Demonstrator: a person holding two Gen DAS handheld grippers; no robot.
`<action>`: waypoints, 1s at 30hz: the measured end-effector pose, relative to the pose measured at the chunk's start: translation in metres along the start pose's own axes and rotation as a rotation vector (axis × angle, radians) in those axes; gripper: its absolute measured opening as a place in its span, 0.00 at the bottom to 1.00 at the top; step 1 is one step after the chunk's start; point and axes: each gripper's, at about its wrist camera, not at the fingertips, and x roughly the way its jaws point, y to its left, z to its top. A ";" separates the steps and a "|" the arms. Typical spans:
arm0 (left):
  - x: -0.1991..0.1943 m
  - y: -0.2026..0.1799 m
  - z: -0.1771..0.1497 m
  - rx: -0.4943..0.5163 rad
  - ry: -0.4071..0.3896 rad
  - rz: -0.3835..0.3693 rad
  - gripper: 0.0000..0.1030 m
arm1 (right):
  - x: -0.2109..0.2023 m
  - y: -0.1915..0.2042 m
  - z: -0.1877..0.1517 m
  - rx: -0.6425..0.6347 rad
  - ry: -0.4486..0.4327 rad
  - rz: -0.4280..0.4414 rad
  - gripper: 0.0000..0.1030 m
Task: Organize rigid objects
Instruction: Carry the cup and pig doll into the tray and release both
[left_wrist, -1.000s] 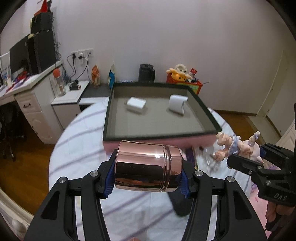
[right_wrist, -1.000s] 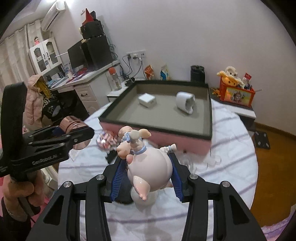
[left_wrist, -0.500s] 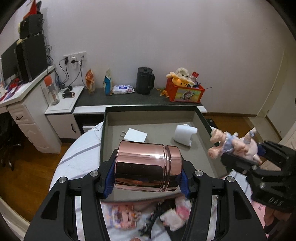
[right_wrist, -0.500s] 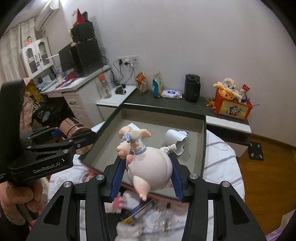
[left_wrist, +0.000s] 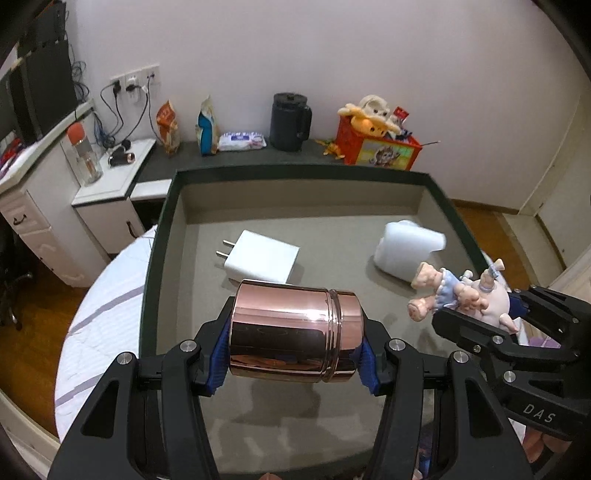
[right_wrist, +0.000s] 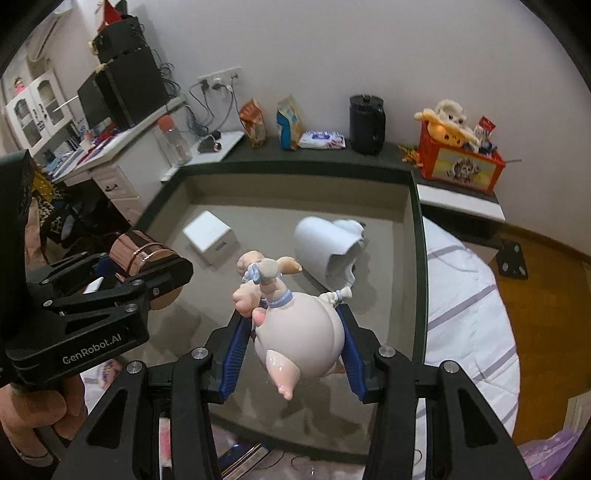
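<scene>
Copper canister (left_wrist: 293, 334) — it lies crosswise in the left hand-held gripper (left_wrist: 291, 350), long axis level from pad to pad, both blue pads pressing its ends. It hangs above the near half of the grey tray (left_wrist: 162, 236), the white charger (left_wrist: 260, 260) just beyond it. The right hand-held gripper (right_wrist: 293, 350) is clamped on a pig figurine (right_wrist: 295, 332), above the tray's middle near the white mug (right_wrist: 327, 247). Both loads likely go straight down — each gripper has bare floor beneath.

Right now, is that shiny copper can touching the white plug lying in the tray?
Apart. In the right wrist view the copper can, clamped in the left gripper, hangs clear of the white plug, with bare tray floor between them.
</scene>
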 end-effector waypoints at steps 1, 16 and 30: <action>0.004 0.002 0.001 0.000 0.003 0.008 0.55 | 0.004 -0.001 0.001 0.004 0.007 -0.002 0.46; 0.018 -0.005 0.007 0.020 0.015 0.071 0.74 | 0.025 -0.001 0.005 -0.011 0.058 -0.074 0.47; -0.011 -0.008 0.006 0.020 -0.016 0.081 0.98 | 0.008 0.004 0.003 -0.030 0.030 -0.101 0.82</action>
